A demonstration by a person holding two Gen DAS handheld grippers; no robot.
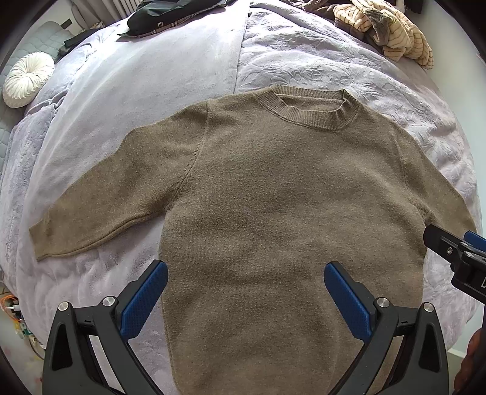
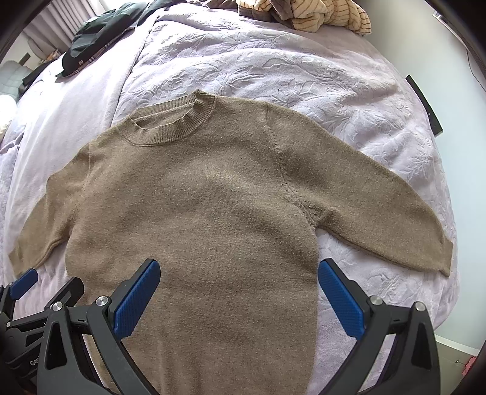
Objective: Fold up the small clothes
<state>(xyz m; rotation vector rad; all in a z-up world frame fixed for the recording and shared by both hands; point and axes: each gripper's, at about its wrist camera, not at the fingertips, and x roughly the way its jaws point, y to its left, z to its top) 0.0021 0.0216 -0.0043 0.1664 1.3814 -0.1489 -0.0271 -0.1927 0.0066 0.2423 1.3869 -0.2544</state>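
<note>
A small brown knit sweater (image 1: 273, 194) lies flat, front up, on a lilac bed cover, collar away from me, both sleeves spread out. It also shows in the right wrist view (image 2: 197, 206). My left gripper (image 1: 246, 279) is open and empty above the sweater's lower left part. My right gripper (image 2: 240, 279) is open and empty above the lower right part. The right gripper shows at the right edge of the left wrist view (image 1: 455, 243). The left gripper shows at the lower left of the right wrist view (image 2: 45, 282). The sweater's hem is hidden below both views.
The lilac bed cover (image 1: 152, 91) spreads all around the sweater. A pile of striped beige clothes (image 1: 385, 27) lies at the far right. A dark garment (image 1: 170, 15) lies at the far left. A round white cushion (image 1: 27, 79) sits beyond the bed's left edge.
</note>
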